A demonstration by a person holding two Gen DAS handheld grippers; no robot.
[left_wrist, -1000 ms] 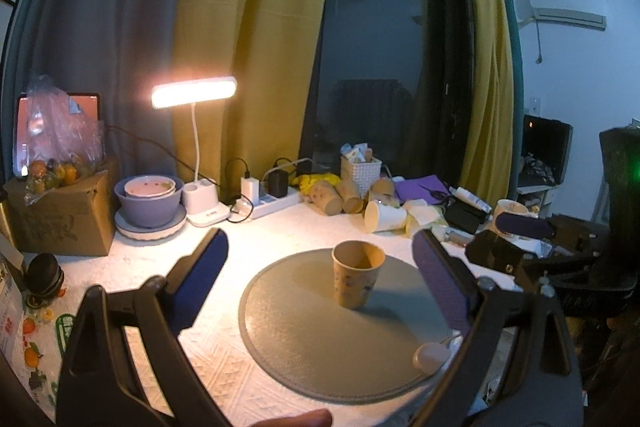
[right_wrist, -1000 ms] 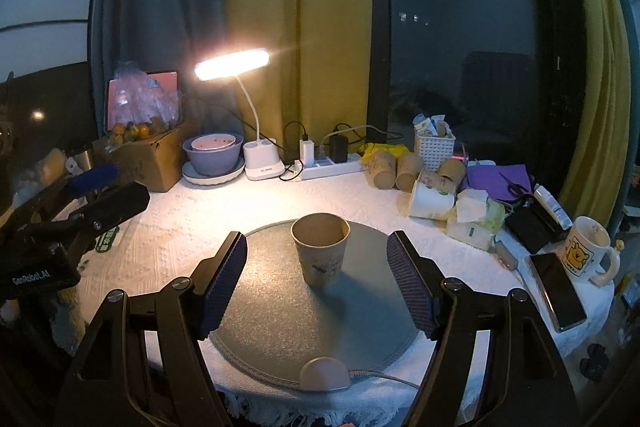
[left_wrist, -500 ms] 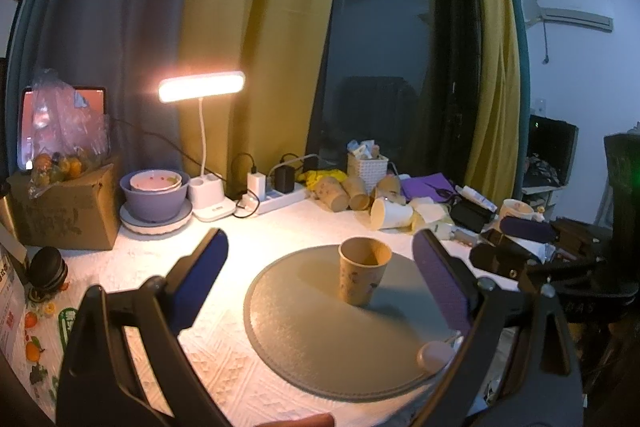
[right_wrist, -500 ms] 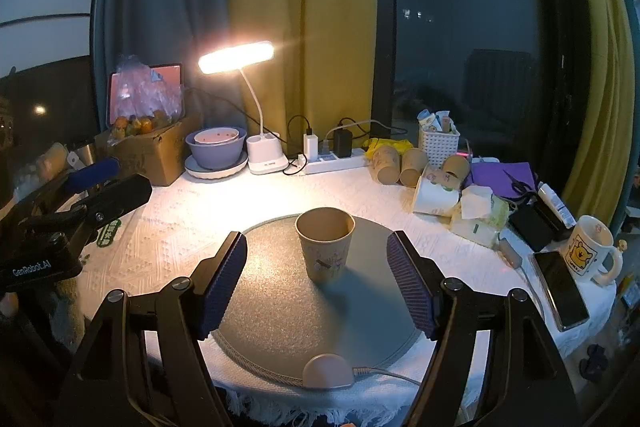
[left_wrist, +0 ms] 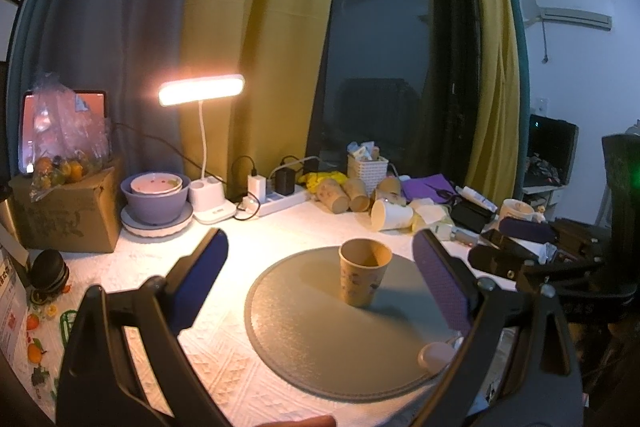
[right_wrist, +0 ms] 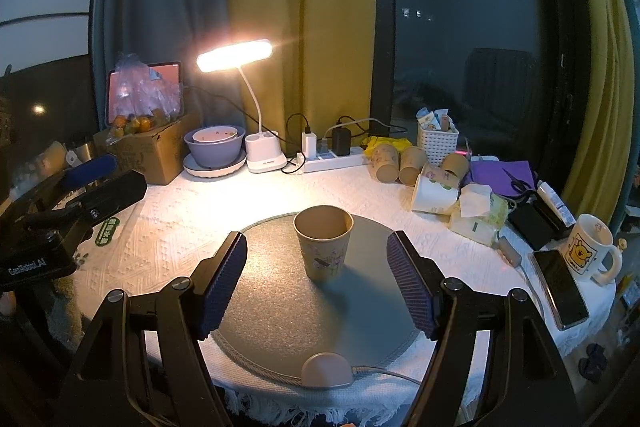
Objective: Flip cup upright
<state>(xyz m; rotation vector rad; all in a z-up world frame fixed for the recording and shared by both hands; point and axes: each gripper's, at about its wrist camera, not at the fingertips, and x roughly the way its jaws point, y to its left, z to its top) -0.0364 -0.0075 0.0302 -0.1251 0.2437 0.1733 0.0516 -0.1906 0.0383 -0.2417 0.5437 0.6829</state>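
Nearby: spare cups (right_wrist: 404, 159), lamp (right_wrist: 262, 157); cup (right_wrist: 323, 242) unobstructed.

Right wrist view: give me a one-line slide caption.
Brown paper cup stands upright on round grey mat, centred ahead of the open right gripper.

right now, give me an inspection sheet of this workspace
surface: white textured cloth under a round grey mat
job's things: paper cup upright on the mat, mouth up
clutter: tipped cups, basket, mug, phone, bowl, cardboard box
grippers: left gripper and right gripper open, clear of the cup
cables: power strip with chargers; lamp lit
surroundings: curtains, dark window
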